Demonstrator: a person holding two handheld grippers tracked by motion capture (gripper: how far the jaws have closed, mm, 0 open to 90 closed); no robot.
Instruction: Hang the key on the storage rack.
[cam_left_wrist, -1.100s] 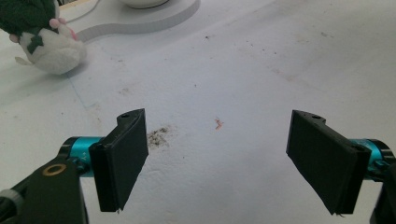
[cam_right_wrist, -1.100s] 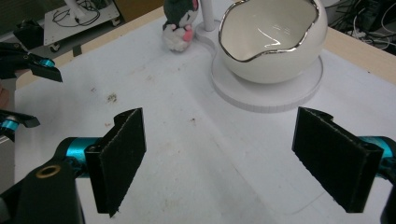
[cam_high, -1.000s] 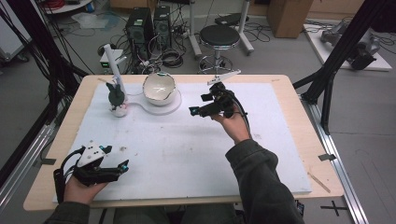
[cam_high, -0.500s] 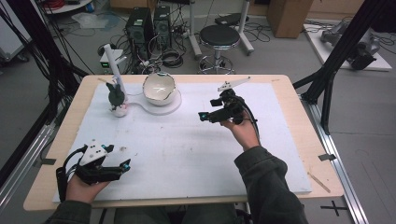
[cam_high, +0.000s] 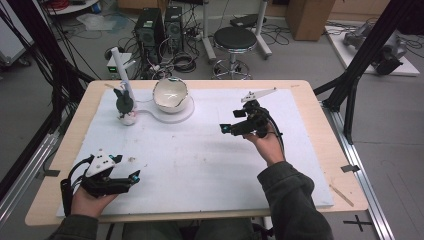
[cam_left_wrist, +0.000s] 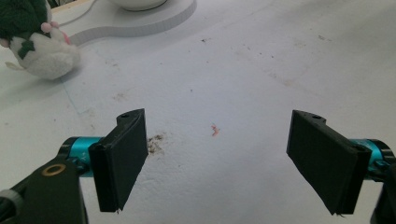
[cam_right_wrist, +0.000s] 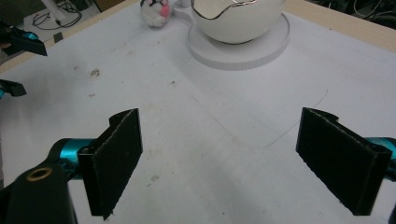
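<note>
Beside the white bowl (cam_high: 170, 94) — small plush toy (cam_high: 126, 107), dark green over white.

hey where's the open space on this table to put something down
The widest bare patch is the white mat between the left hand-held gripper and the right hand-held gripper. The mat's right side is also free. The far-left corner is crowded by the plush toy and bowl.

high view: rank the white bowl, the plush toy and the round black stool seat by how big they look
1. stool seat, though it sits farther from the camera, so unsure
2. white bowl, close in size to the seat
3. plush toy, clearly smallest
</note>
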